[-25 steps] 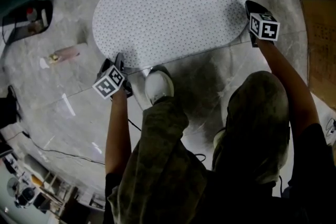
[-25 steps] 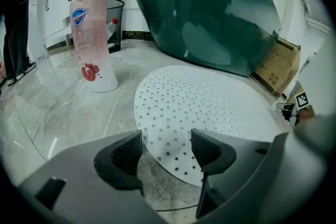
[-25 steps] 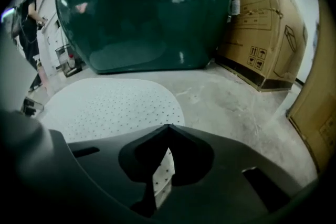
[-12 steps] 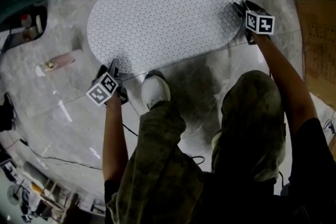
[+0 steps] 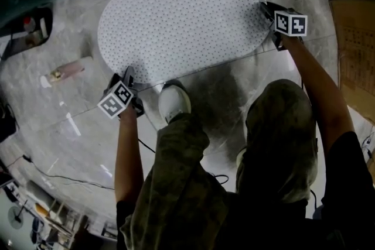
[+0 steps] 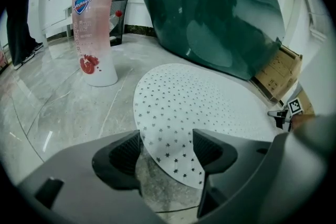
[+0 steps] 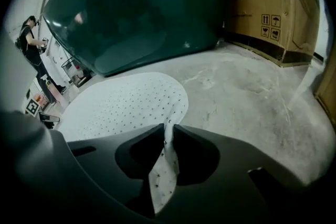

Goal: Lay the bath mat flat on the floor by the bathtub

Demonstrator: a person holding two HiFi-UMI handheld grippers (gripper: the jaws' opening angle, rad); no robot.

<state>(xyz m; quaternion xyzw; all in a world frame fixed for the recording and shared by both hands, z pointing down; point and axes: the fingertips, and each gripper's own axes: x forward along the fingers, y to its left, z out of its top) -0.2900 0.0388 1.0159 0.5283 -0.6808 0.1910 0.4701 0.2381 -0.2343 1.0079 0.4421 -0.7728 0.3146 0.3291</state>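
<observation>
Nearest you, one white shoe (image 5: 174, 102) stands on the grey marbled stone floor (image 5: 76, 126), just beside the near edge of the pale grey oval rubber bath mat (image 5: 181, 14). You hold two grippers, each with one black-and-white marker cube.

The left gripper (image 6: 167, 152) is at the mat's near left end. Its jaws have just opened and stand wide apart. The mat's rim lies on the floor between them, and neither pad presses on it.

The right gripper (image 7: 169, 136) is at the mat's right end. Its jaws have just been closing and now pinch a raised fold of the mat's edge.

There is one mat. Apart from that lifted fold, it lies spread flat on the floor. It is thin and matte, and regular rows of small star-shaped holes cover it.

Left of the mat and apart from it stands one clear pink pump bottle (image 6: 95, 34) with a gold collar. It carries a blue oval label with writing too small to read, and a red picture lower down.

Along the mat's far edge rises one glossy dark green bathtub (image 6: 210, 8).

Right of the mat, by the tub's end, stands a brown cardboard carton (image 7: 262, 2) printed with black handling symbols: a pair of upward arrows and a glass. The head view shows at least two cartons on that side.

Far beyond the mat's left end is one black mesh waste bin (image 6: 118, 16).
</observation>
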